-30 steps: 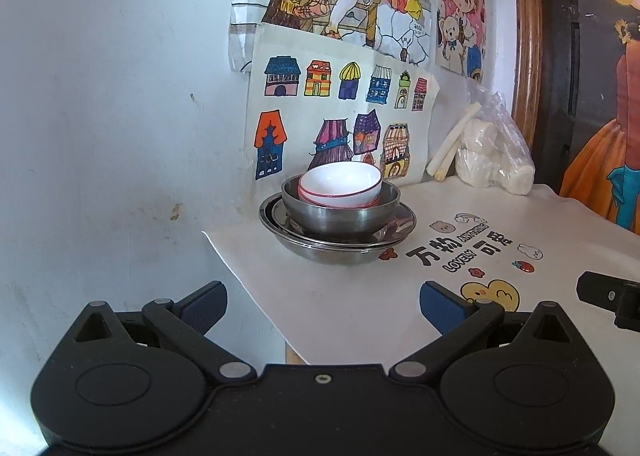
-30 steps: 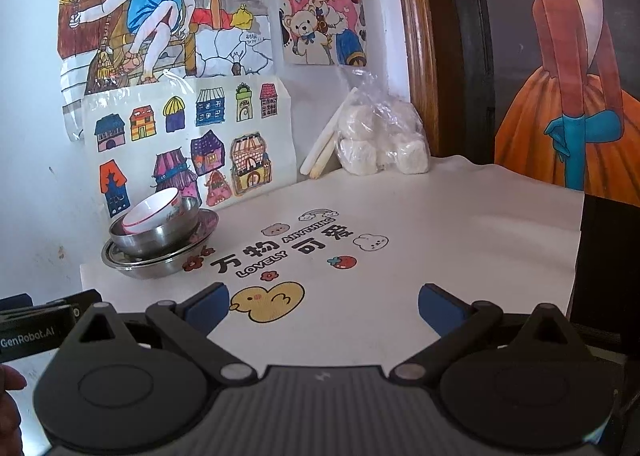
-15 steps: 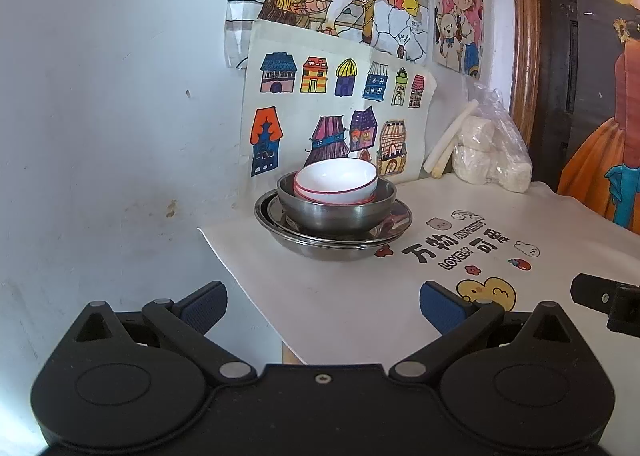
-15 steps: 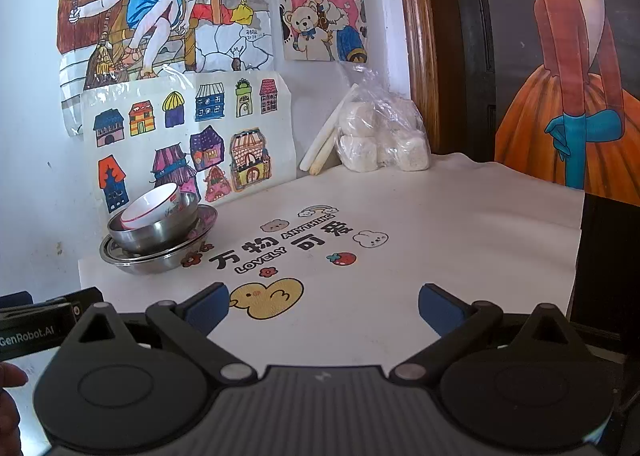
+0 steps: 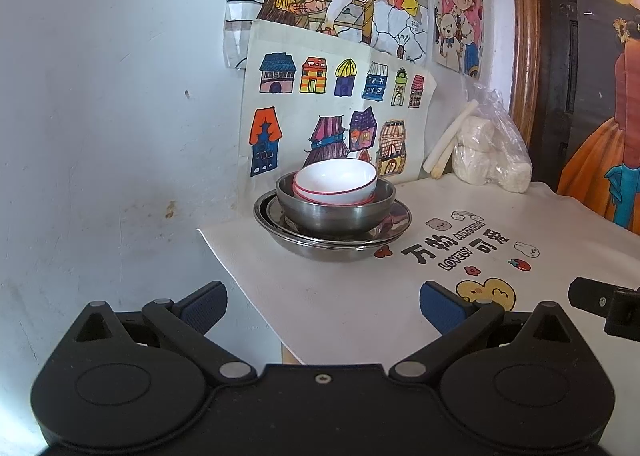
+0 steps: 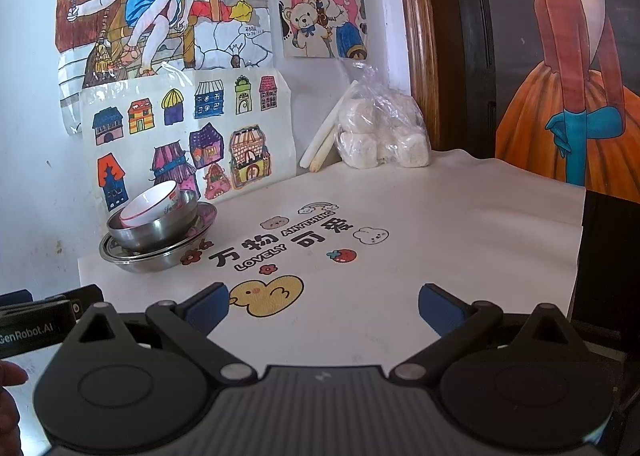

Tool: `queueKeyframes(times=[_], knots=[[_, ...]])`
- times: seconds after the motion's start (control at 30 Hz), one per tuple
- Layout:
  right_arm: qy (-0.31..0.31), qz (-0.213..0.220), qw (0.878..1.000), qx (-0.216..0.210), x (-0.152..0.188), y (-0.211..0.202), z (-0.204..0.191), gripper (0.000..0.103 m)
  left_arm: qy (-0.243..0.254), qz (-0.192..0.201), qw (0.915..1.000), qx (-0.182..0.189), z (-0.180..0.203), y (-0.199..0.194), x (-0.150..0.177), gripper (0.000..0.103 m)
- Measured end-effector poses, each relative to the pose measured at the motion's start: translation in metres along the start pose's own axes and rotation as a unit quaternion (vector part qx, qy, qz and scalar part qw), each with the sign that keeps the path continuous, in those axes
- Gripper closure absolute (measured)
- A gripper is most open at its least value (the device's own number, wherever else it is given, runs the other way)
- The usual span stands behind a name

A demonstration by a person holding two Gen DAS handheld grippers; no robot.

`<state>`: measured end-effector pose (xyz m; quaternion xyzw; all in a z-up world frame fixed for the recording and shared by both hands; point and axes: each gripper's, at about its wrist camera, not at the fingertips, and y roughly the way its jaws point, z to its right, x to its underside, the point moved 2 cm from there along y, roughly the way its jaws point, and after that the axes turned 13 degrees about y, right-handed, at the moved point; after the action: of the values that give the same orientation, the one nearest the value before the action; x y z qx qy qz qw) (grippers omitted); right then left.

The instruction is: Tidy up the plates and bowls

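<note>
The nested bowl stack (image 5: 332, 208) sits centre-frame, dead ahead of the left gripper (image 5: 322, 306), nearer than the right gripper (image 6: 323, 306); both gape empty.

Both wrist cameras look forward and slightly downward over their own spread fingers from the near table edge, the left view facing the stacked bowls (image 5: 335, 208) at near range, the right view set further right, sharing the stack (image 6: 156, 230), tablecloth print (image 6: 280, 242) and wall drawings (image 6: 184, 144).
</note>
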<state>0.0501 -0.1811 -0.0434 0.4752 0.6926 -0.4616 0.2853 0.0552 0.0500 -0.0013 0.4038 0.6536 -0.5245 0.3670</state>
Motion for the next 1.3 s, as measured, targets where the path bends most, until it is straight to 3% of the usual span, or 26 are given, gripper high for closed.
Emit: queueKeyframes(times=[1.3], knots=[[0.000,-0.002,1.000,0.001,0.0008,0.0013,-0.0007,0.000,0.005,-0.011,0.9999,-0.001,0.0026,-0.0002,0.0002,0.001]])
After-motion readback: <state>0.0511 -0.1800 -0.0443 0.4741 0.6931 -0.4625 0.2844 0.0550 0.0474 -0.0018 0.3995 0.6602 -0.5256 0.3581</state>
